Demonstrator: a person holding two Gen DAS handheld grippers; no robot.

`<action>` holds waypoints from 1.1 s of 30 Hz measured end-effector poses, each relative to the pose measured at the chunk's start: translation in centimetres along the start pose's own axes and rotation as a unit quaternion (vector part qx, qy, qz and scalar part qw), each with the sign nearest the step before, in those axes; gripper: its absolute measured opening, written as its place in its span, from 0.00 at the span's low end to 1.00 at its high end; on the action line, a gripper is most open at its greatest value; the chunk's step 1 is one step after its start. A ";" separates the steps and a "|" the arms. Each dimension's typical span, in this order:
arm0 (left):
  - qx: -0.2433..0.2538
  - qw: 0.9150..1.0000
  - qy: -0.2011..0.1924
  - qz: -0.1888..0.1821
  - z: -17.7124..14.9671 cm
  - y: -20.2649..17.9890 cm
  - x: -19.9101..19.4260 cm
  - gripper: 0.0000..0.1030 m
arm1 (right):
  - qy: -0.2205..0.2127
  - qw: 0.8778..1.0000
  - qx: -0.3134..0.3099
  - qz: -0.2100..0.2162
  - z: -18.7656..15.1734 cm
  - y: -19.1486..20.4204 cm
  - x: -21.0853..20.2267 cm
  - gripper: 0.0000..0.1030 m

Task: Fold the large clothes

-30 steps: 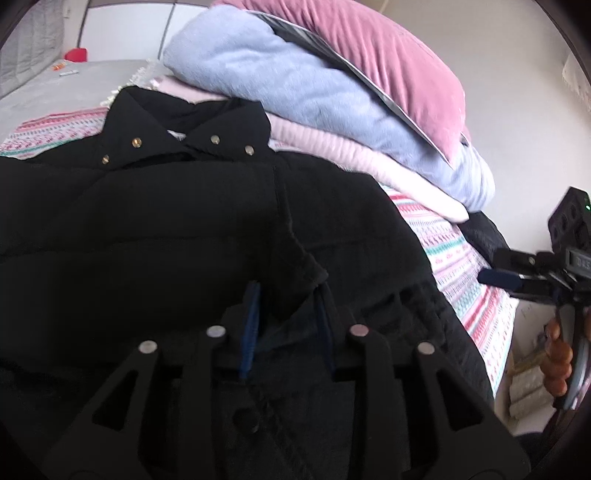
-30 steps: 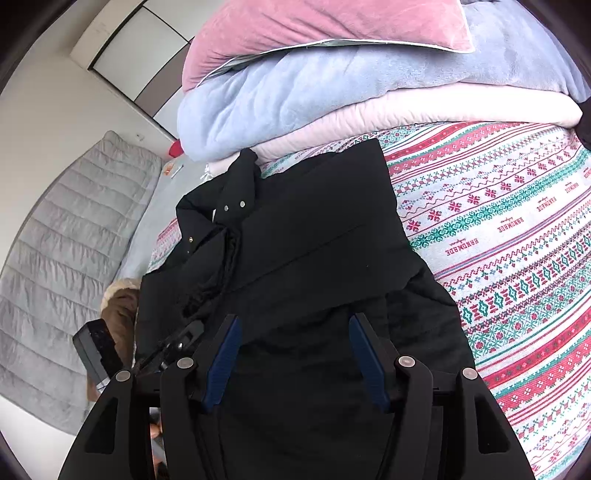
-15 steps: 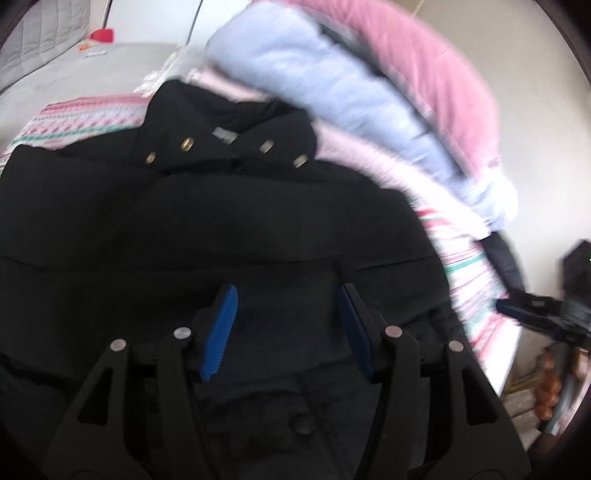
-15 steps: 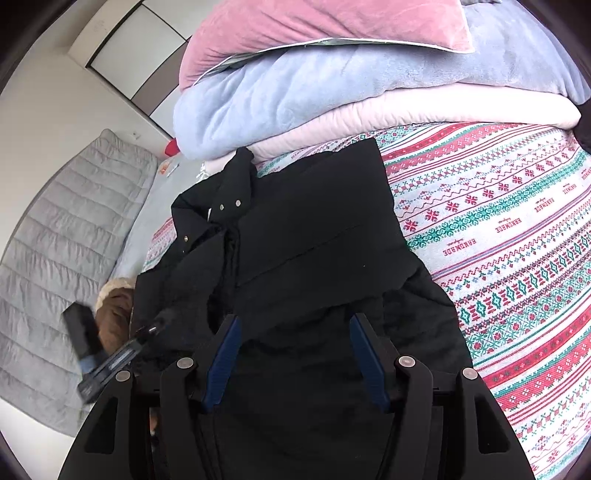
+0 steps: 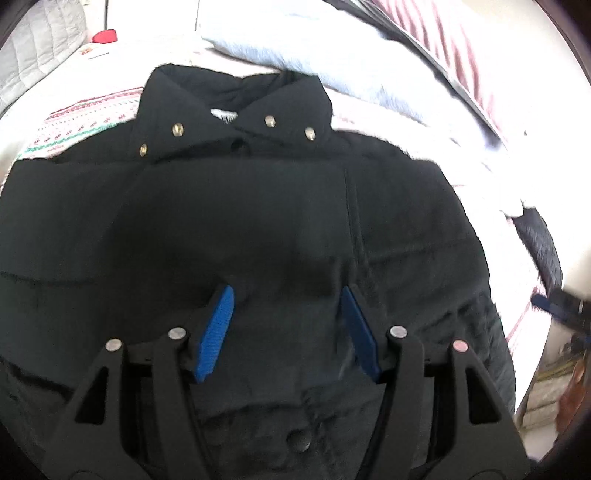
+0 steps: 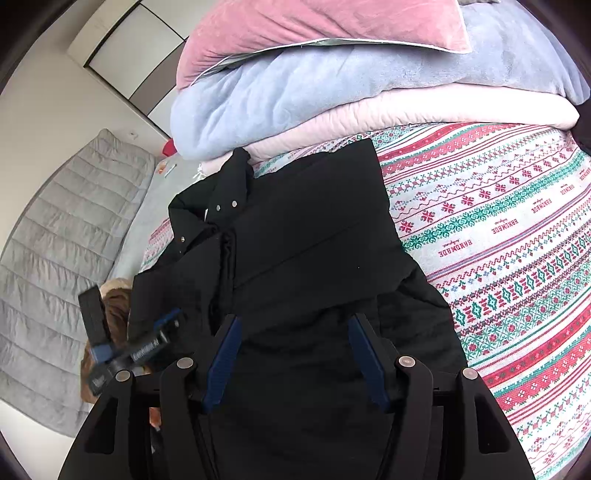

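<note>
A large black padded jacket (image 5: 258,229) lies flat on the bed, collar with brass snaps (image 5: 236,122) at the far end. My left gripper (image 5: 286,295) is open and empty, hovering over the jacket's middle. In the right wrist view the jacket (image 6: 303,251) has one sleeve folded across its front. My right gripper (image 6: 295,325) is open and empty above the jacket's lower part. The left gripper also shows in the right wrist view (image 6: 129,350), and the right gripper at the left wrist view's right edge (image 5: 561,306).
A stack of folded blankets, pale pink (image 6: 424,114) and blue (image 6: 295,92), with a pink pillow (image 6: 314,29) on top, lies beyond the collar. The patterned red-and-green bedspread (image 6: 517,240) extends right. A grey quilted headboard (image 6: 55,240) is left.
My left gripper let go of the black fabric it pinched, opened and moved left to centre over the jacket. The right gripper has stayed open and almost still.
</note>
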State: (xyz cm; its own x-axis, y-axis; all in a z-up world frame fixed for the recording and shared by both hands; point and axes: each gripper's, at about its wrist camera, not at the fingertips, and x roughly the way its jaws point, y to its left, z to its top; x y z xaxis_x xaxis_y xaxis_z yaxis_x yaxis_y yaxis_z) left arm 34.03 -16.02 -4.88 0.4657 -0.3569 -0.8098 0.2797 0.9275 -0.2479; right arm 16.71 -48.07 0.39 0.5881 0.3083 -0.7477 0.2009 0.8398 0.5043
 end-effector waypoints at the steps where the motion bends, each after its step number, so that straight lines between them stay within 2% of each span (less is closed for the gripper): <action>1: -0.002 1.000 0.000 0.004 0.5 -0.1 0.2 0.60 | 0.000 1.000 -0.001 0.000 0.0 0.1 0.0 0.60; 5: -0.010 1.000 0.018 0.021 2.1 -0.3 2.5 0.60 | 0.005 1.000 -0.005 -0.003 0.0 0.2 0.2 0.60; 9: -0.011 0.999 0.019 0.041 2.5 -0.3 4.3 0.61 | 0.005 1.000 -0.005 -0.005 0.0 0.1 0.3 0.60; 13: 0.016 0.998 0.019 0.060 1.9 -0.9 5.7 0.63 | 0.008 1.000 -0.003 -0.009 0.2 -0.2 0.5 0.60; 15: 0.018 0.998 0.021 0.053 1.9 -0.8 5.4 0.63 | 0.010 1.000 -0.002 -0.010 0.2 -0.3 0.7 0.60; 17: -0.006 0.999 0.024 0.028 2.1 0.2 4.3 0.63 | 0.016 1.000 -0.005 -0.012 0.0 -0.2 1.0 0.60; 21: -0.047 0.999 0.007 0.011 0.8 4.5 -0.7 0.63 | 0.034 0.999 -0.024 -0.024 -0.7 -0.3 1.7 0.60; 26: -0.104 0.993 0.007 0.047 -3.9 13.3 -7.0 0.63 | 0.069 0.994 -0.053 -0.059 -1.7 -1.3 3.4 0.60; 28: -0.124 0.990 0.022 0.068 -6.5 16.5 -9.1 0.63 | 0.088 0.992 -0.059 -0.074 -2.4 -2.2 4.3 0.60; 33: -0.140 0.985 0.040 0.088 -12.2 21.1 -11.4 0.63 | 0.124 0.987 -0.058 -0.083 -4.0 -4.6 6.5 0.60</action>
State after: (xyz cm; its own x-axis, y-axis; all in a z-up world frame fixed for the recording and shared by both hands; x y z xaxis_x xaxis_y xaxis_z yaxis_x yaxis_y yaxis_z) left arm 24.39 8.96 -7.36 0.4156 -0.1889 -0.8897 -0.0476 0.9724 -0.2286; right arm 16.48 -48.18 -8.48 0.3421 0.2507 -0.9056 0.1778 0.9291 0.3243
